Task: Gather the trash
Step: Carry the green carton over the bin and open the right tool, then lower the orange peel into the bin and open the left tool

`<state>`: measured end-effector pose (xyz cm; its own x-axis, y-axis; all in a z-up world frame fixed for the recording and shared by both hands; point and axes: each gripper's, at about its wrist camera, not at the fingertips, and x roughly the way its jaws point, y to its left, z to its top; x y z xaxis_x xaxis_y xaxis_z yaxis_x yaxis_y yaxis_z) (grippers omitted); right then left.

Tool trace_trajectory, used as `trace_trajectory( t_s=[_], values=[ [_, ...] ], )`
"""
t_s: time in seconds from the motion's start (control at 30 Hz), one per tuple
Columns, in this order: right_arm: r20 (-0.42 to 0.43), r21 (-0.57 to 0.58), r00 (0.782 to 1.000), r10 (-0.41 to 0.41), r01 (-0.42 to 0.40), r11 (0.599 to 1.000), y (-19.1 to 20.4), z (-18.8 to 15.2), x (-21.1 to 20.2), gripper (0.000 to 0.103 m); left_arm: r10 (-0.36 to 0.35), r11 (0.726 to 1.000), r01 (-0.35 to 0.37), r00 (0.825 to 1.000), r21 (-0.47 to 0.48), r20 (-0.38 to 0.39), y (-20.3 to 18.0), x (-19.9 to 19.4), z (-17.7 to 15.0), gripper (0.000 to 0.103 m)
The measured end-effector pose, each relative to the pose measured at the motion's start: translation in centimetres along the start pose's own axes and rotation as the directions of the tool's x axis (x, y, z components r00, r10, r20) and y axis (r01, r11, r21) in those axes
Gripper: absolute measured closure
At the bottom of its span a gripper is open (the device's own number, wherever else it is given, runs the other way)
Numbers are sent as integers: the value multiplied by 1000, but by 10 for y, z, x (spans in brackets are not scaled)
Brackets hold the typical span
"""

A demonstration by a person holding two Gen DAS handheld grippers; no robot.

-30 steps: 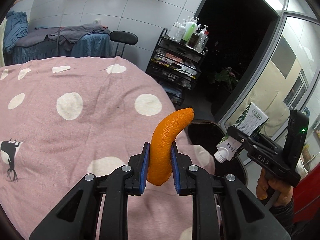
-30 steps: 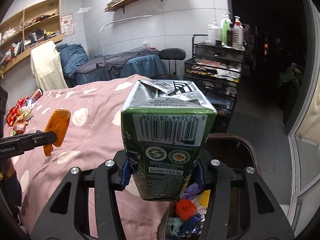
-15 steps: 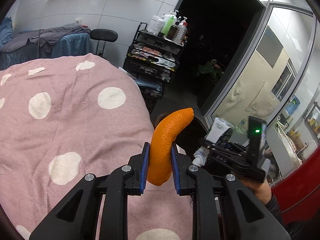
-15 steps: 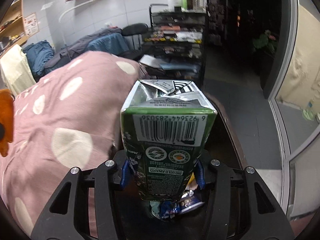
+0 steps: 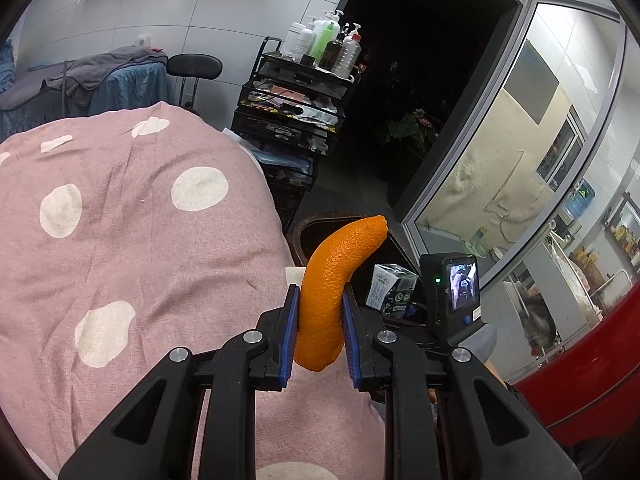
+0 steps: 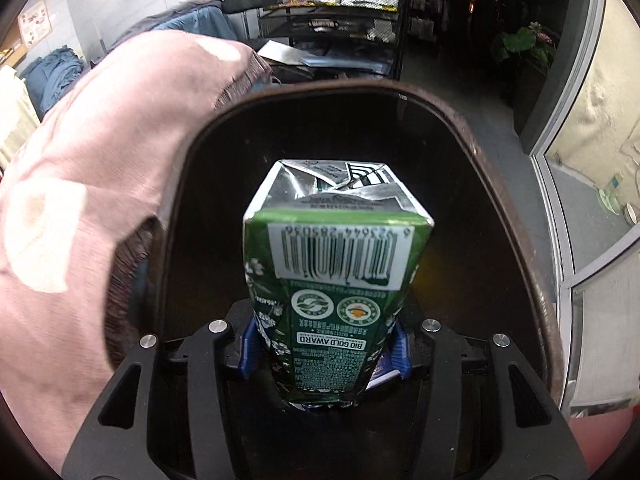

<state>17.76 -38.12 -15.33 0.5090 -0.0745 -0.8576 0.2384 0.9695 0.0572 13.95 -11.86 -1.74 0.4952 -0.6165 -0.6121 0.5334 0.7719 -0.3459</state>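
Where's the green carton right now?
The green carton is clamped in the right tool, centred in the right wrist view, inside the dark bin's opening beside the pink blanket.

The place looks like a small massage or beauty salon. A treatment bed [image 5: 84, 80] with towels stands by the tiled wall [image 5: 224, 12], and a black trolley [image 5: 296, 92] carries pump bottles [image 5: 326, 38], probably lotions.
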Motion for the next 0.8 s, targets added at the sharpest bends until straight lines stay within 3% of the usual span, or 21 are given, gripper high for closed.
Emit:
trace_trajectory(
  t_s=[0.03, 0.13, 0.43, 0.63, 0.8],
  values=[
    [-1, 1, 1000, 2, -2, 1000, 0, -1, 1, 51, 0, 1000, 0, 1000, 3, -3, -1, 1, 0, 82],
    [19, 6, 1000, -16, 15, 1000, -1, -2, -4, 34, -5, 1000, 5, 1000, 5, -11, -2, 4, -2, 82],
    [156, 80, 988, -1, -12, 997, -13, -9, -48, 32, -34, 999, 35, 999, 40, -26, -18, 12, 0, 82],
    [295, 191, 952, -82, 25, 981, -33, -8, -91, 25, -70, 996, 74, 996, 59, -55, -32, 28, 3, 82],
    [363, 303, 915, -174, 61, 951, -57, -6, -120, 22, -102, 992, 109, 990, 63, -101, -45, 47, 4, 82]
  ],
)
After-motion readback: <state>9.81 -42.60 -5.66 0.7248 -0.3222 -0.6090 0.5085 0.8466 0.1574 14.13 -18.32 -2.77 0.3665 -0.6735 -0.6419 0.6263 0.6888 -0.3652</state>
